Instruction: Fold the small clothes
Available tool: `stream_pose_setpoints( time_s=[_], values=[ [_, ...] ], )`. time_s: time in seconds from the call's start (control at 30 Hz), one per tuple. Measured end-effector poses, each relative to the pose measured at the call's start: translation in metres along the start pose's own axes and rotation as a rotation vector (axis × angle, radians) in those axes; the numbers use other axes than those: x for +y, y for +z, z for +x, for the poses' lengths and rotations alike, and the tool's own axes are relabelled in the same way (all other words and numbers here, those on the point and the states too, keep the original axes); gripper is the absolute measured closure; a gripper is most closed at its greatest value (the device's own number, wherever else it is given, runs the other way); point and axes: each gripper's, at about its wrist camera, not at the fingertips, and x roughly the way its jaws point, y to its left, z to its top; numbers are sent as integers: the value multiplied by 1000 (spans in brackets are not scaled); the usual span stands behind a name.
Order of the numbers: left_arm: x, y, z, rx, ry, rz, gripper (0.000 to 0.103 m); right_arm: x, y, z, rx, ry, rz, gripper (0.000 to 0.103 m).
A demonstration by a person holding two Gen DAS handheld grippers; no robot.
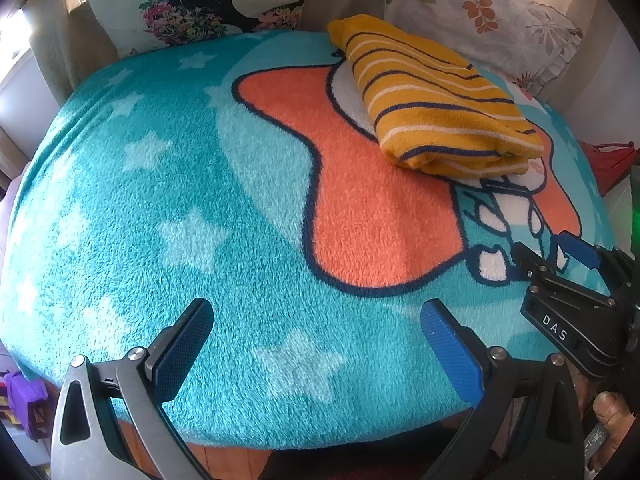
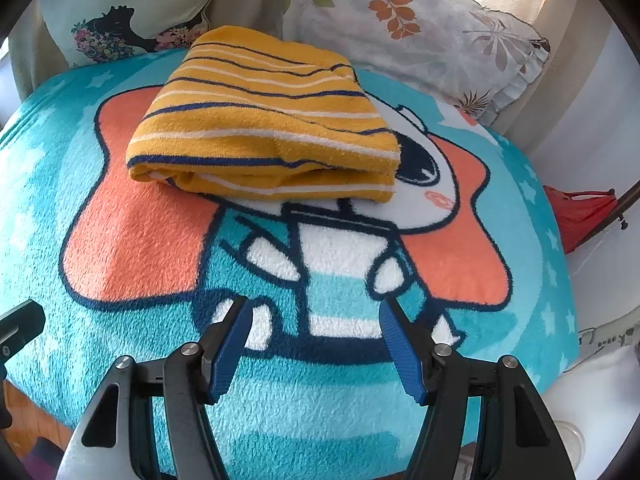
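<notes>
A yellow garment with navy and white stripes (image 1: 436, 100) lies folded in a neat stack on the far part of a turquoise fleece blanket (image 1: 200, 208). It also shows in the right wrist view (image 2: 260, 120), lying over a cartoon figure printed on the blanket (image 2: 344, 272). My left gripper (image 1: 316, 344) is open and empty, low over the blanket's near edge, well short of the garment. My right gripper (image 2: 316, 344) is open and empty over the cartoon print, nearer than the garment. The right gripper also shows at the right edge of the left wrist view (image 1: 560, 264).
Floral pillows (image 2: 420, 28) and a pillow with a black silhouette print (image 1: 192, 4) lie behind the blanket. A red object (image 2: 580, 212) sits off the right edge. Purple items (image 1: 24, 396) sit low at the left. Orange floor (image 1: 224, 460) shows below the blanket's near edge.
</notes>
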Motion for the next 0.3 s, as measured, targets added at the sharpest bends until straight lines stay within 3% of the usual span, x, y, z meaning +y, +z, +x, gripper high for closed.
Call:
stream_pose_setpoints(
  time_s=[0.3],
  values=[
    [3, 1, 2, 6, -18, -11, 0, 8, 1, 0, -2, 9, -20, 33]
  ],
)
